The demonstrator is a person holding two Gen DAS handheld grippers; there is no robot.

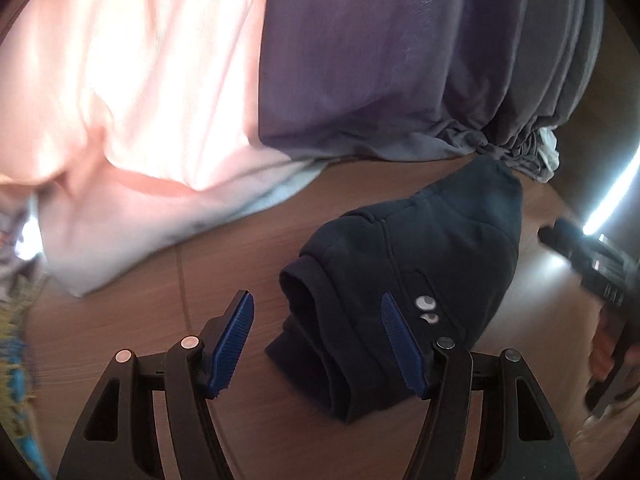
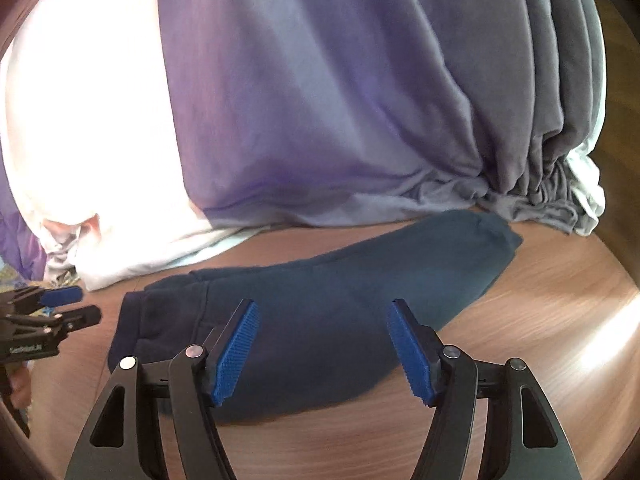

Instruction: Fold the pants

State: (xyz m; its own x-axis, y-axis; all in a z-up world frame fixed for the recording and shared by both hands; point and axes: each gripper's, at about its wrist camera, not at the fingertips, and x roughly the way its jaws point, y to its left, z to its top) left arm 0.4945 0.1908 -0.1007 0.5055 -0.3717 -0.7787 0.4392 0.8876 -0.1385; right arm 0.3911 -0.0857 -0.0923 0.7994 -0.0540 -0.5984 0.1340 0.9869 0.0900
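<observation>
Dark navy pants (image 1: 420, 268) lie folded in a compact bundle on the wooden floor (image 1: 224, 280); they also show in the right wrist view (image 2: 320, 300). Two small white marks sit on the cloth near my left gripper's right pad. My left gripper (image 1: 318, 344) is open and empty, just above the bundle's cuff end. My right gripper (image 2: 322, 350) is open and empty, hovering over the bundle's near edge. Each gripper shows at the side of the other's view: the right one (image 1: 592, 264), the left one (image 2: 60, 304).
A bed rises behind the pants, draped in purple-grey cloth (image 2: 340, 100) and a pale pink-white sheet (image 1: 120, 100). Gathered cloth (image 2: 540, 196) hangs at the right bed corner. Patterned fabric (image 1: 12, 344) lies at the far left. Bright glare marks the floor at right (image 2: 600, 328).
</observation>
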